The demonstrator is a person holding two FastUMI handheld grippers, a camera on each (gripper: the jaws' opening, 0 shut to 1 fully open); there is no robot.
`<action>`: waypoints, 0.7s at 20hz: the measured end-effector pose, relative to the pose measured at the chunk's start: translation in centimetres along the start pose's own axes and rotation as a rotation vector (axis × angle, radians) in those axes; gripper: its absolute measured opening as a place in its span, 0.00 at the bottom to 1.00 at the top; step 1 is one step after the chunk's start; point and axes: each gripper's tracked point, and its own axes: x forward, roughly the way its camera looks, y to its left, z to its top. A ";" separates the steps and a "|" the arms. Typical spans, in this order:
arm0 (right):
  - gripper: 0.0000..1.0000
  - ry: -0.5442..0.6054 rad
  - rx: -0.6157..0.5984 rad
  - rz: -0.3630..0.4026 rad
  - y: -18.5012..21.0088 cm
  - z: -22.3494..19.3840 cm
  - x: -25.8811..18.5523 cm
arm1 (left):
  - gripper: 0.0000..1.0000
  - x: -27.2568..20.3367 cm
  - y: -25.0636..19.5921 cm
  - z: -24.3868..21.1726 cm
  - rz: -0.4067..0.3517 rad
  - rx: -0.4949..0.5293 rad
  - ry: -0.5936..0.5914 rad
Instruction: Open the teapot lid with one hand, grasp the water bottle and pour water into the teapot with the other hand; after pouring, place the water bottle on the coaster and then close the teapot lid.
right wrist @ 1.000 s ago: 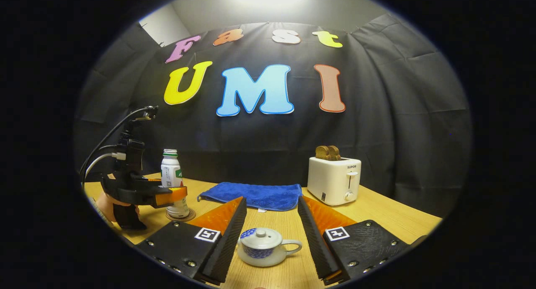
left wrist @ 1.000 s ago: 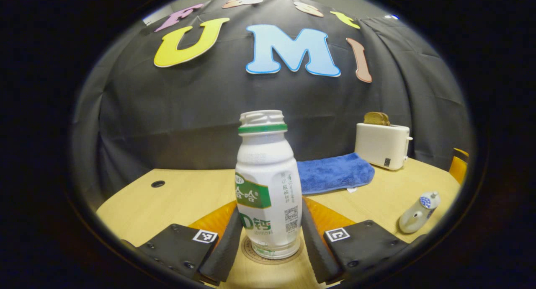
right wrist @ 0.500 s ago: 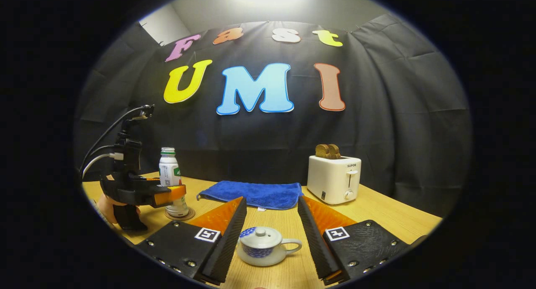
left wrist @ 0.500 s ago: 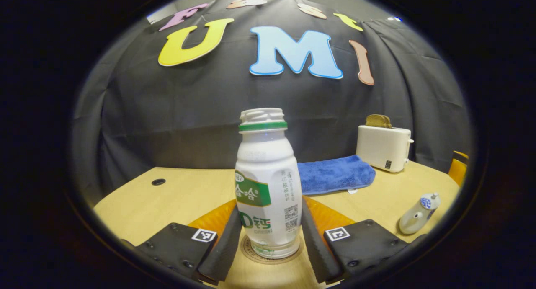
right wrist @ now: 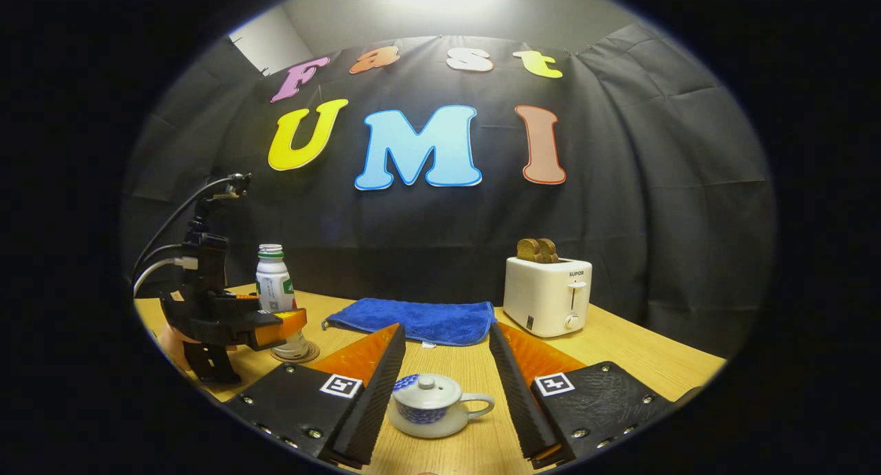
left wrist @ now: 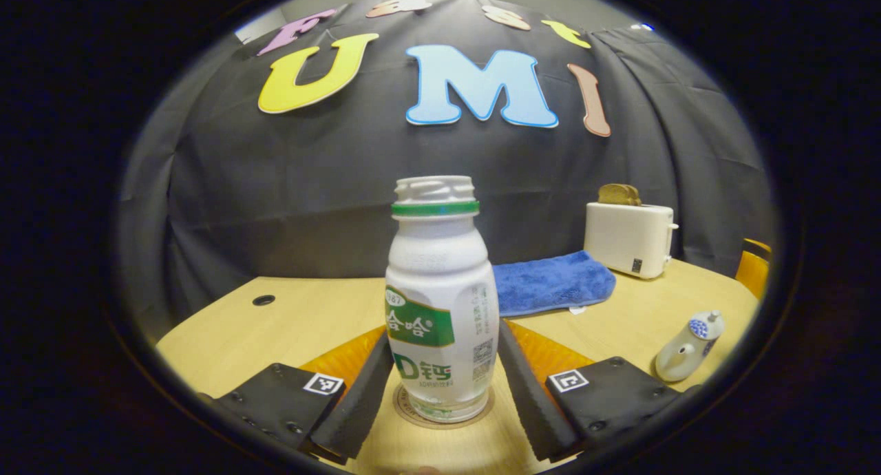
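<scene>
The tabletop (left wrist: 303, 317) is carrying everything the task names, and it is lying in a way that fits two stages. The water bottle (left wrist: 440, 303) is standing upright and uncapped on the coaster (left wrist: 407, 412), and the teapot (right wrist: 430, 413) is sitting well apart from it with its lid (right wrist: 428, 390) on. That is how things would look with the pouring yet to come, and also with the bottle set back down and the pot closed again; whether there is water in the pot is hidden. So I am not judging which step is in hand.

The left tongs (left wrist: 444, 334) are reaching in low and level over the tabletop, one finger on each side of the bottle's lower body. The fingers are sitting right against its sides, but whether they are pressing on it or just flanking it I cannot tell. Either way, any move there is calling for care with the tall, open bottle, which would tip easily on the small coaster.

In the right gripper view a hand (right wrist: 168, 341) is holding those tongs at the bottle. The right tongs (right wrist: 445, 330) are hovering level, facing the wall, spread wide and holding nothing, with the teapot showing between the fingers and apart from both.
</scene>
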 end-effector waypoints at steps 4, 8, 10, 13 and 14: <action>0.76 0.005 0.009 0.008 0.2 -0.2 0.0 | 0.93 -0.8 0.1 -0.2 0.025 0.027 -0.007; 0.76 -0.003 0.017 0.014 0.4 -0.1 0.0 | 0.99 -2.8 0.0 0.2 0.044 0.004 -0.027; 0.76 -0.005 0.016 0.016 0.5 -0.2 0.1 | 0.99 -3.9 -0.3 0.6 0.050 0.002 -0.055; 0.76 -0.008 0.013 0.023 0.8 -0.3 -0.1 | 0.98 -6.3 -0.5 1.0 0.074 0.002 -0.081; 0.76 -0.012 0.015 0.025 0.9 -0.2 -0.2 | 0.98 -7.2 -0.9 1.2 0.072 -0.008 -0.094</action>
